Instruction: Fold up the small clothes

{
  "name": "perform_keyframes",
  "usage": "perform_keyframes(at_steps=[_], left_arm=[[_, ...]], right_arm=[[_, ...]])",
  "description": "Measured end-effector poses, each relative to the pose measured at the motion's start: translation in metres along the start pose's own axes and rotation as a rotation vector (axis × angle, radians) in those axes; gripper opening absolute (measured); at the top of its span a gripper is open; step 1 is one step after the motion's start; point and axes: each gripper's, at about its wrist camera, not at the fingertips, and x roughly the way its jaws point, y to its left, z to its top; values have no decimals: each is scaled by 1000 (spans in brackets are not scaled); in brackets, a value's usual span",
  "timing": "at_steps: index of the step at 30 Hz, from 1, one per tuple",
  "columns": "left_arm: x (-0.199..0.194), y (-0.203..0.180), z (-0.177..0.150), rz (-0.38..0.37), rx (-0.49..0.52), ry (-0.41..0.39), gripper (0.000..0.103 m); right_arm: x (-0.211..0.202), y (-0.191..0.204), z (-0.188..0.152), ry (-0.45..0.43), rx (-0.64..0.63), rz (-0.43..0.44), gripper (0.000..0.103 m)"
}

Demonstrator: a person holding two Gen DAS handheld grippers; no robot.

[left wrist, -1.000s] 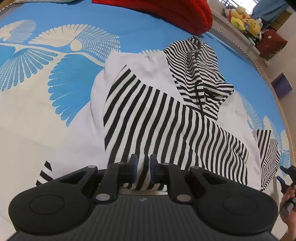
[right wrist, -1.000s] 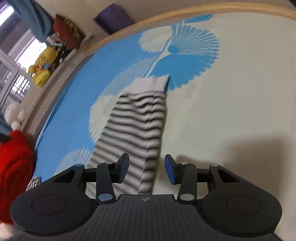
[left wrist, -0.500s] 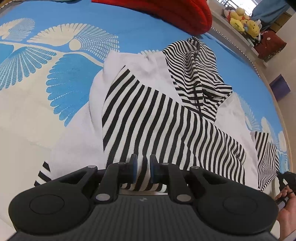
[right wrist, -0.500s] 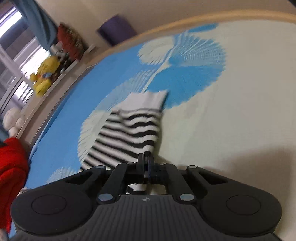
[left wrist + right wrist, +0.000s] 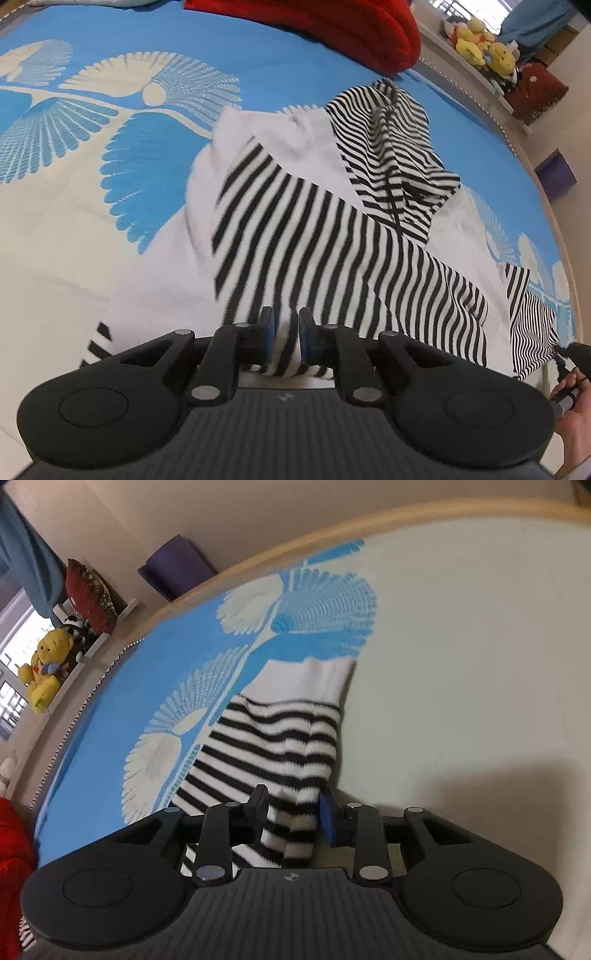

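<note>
The left wrist camera is looking steeply down over its left gripper (image 5: 284,338), close above a striped top (image 5: 332,236) lying on a blue-and-cream bedspread (image 5: 74,221), facing a shelf of plush toys (image 5: 480,48). The right wrist camera is sitting low behind its right gripper (image 5: 293,818), looking along the top's sleeve (image 5: 280,746) toward the bed's rim (image 5: 332,535). Both views are sharing the top, bedspread, toys and purple box (image 5: 177,565).

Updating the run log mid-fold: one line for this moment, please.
left gripper: pinching striped hoodie hem | right gripper: holding striped sleeve, jaws just opened wider | hoodie spread on bedspread
</note>
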Motion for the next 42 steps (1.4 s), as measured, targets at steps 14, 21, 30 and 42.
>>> perform_keyframes(at_steps=[14, 21, 30, 42], left_arm=[[-44, 47, 16, -47, -122, -66, 14], [-60, 53, 4, -105, -139, -55, 14], [-55, 45, 3, -110, -159, -52, 14], [-18, 27, 15, -60, -161, -29, 19]], right_arm=[[-210, 217, -128, -119, -679, 791, 4], [-242, 207, -196, 257, -563, 825, 8], [-149, 111, -112, 120, -522, 309, 39], [-66, 113, -130, 197, -532, 60, 43]])
